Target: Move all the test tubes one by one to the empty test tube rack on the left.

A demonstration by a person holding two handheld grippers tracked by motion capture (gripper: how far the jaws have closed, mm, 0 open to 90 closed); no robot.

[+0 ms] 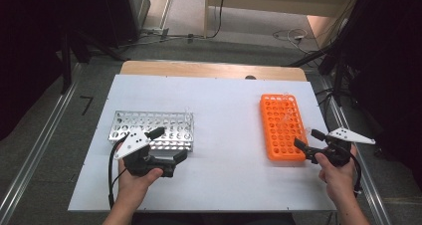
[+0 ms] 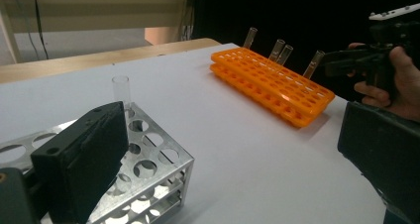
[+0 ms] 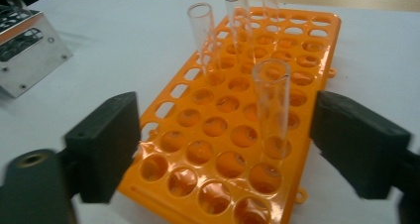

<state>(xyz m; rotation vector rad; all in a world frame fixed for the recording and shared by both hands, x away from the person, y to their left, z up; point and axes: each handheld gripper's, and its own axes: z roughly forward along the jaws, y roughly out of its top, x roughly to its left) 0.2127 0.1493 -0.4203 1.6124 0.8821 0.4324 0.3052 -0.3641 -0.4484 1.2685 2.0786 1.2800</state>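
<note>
your right claw (image 1: 307, 141) sits at the near end of the orange rack (image 1: 281, 127), on the right side of the white desk (image 1: 224, 130); seen from the right gripper view, its jaws stand apart with a clear glass tube (image 3: 272, 107) upright between them, and neither pad touches the glass; that nearest tube stands in a hole toward the near end of the rack, a few rows in from the edge; three more clear tubes stand farther back in the same rack, two of them (image 3: 202, 35) (image 3: 236, 21) close together and one at the top edge of that view; all four tubes stand upright or very nearly so.

your left claw (image 1: 169, 144) hovers at the right end of the metal rack (image 1: 149, 128) on the left side of the desk; its jaws are wide, with nothing between them; in the left gripper view one jaw lies over the near corner of the metal rack, and a single clear tube (image 2: 121, 89) stands upright in a hole just behind it; whether that jaw touches the rack you cannot tell from here.

the two racks lie well apart, with bare desk between them; your right hand (image 2: 391, 80) and its claw show beyond the orange rack in the left gripper view.
</note>
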